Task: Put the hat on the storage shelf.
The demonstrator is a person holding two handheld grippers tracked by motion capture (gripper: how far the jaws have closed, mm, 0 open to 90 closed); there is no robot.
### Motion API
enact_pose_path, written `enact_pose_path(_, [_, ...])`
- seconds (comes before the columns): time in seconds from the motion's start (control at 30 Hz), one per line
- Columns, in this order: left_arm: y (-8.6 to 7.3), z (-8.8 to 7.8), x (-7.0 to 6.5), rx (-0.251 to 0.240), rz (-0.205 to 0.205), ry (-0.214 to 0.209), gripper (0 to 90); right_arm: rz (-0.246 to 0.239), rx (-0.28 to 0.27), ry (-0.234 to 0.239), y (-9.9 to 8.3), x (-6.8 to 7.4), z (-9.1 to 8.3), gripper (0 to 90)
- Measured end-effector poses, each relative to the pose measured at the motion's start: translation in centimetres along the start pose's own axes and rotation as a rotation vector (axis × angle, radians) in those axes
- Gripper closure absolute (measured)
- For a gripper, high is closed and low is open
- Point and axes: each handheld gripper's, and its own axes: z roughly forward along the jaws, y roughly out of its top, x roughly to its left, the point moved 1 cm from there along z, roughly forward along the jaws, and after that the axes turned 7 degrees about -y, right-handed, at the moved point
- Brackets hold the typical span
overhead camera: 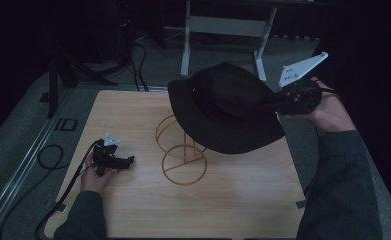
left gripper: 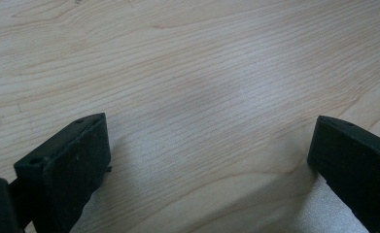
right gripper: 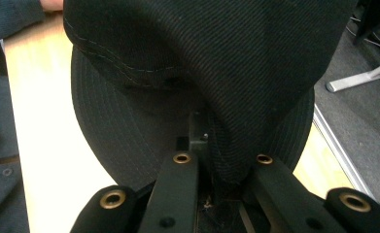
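The right tongs (overhead camera: 283, 104) are closed tight on a fold of the black hat (overhead camera: 223, 107), holding it in the air above the wire stand (overhead camera: 181, 150) near the centre of the wooden surface (overhead camera: 243, 200). The left tongs (overhead camera: 125, 161) (at 9 o'clock) rest low on it, spread wide, gripping nothing.

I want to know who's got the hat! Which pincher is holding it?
The right gripper, raised at the table's right edge, pinches the black hat. The left gripper rests open on the table, holding nothing.
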Motion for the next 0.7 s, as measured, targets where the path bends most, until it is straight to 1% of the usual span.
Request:
enact_pose_path(0.13, [0.0, 0.0, 0.0, 0.0, 0.0, 0.0, 2.0, -0.007, -0.006, 0.015, 0.5, 0.3, 0.6, 87.7])
enact_pose_path(0.4, [0.0, 0.0, 0.0, 0.0, 0.0, 0.0, 2.0, -0.016, 0.0, 0.034, 1.2, 0.6, 1.8, 87.7])
enact_pose_path(0.7, [0.0, 0.0, 0.0, 0.001, 0.0, 0.0, 2.0, -0.027, 0.024, 0.038, 1.7, 1.0, 3.0, 87.7])
